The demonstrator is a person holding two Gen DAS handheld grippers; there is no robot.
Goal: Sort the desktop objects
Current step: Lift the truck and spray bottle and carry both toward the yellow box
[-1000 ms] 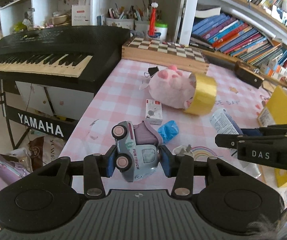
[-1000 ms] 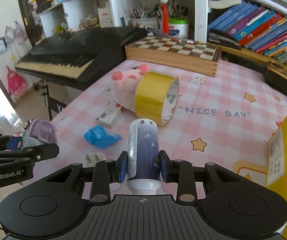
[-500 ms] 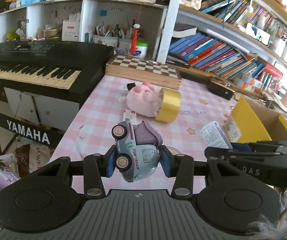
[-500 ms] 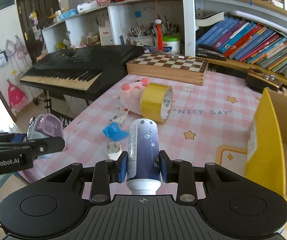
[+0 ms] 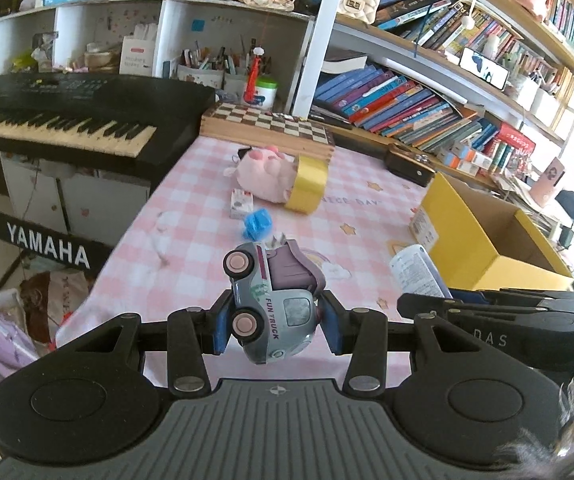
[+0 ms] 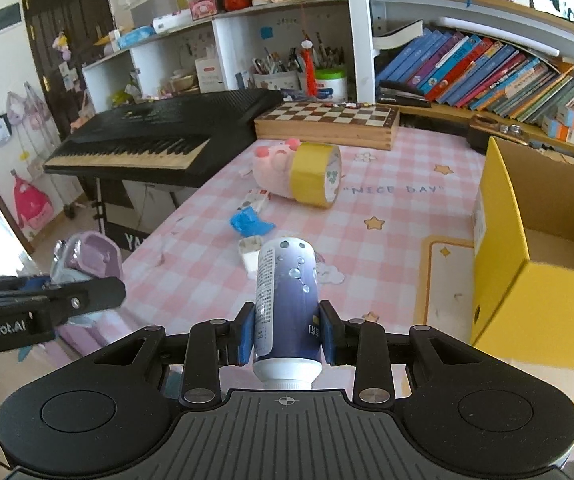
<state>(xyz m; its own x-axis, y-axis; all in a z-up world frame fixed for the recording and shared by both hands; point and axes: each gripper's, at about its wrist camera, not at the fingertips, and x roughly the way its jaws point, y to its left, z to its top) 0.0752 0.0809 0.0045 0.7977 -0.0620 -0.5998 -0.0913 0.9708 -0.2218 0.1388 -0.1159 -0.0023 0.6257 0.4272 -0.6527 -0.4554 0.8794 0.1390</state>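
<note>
Left wrist view shows your left tongs pinching one small grey-and-lilac toy car with pink wheels, lettered "FUN TRUCK", held above the near edge of the pink checked tabletop. Your right tongs pinch one dark blue tube with a white cap, also lifted. On the tabletop lie five loose things: one pink plush pig with one yellow tape roll against it, one small white carton, one crumpled blue wrapper, one small white charger. One open yellow cardboard box stands to the right. The cloth reads "NICE DAY"; the black keyboard beside it reads "YAMAHA".
</note>
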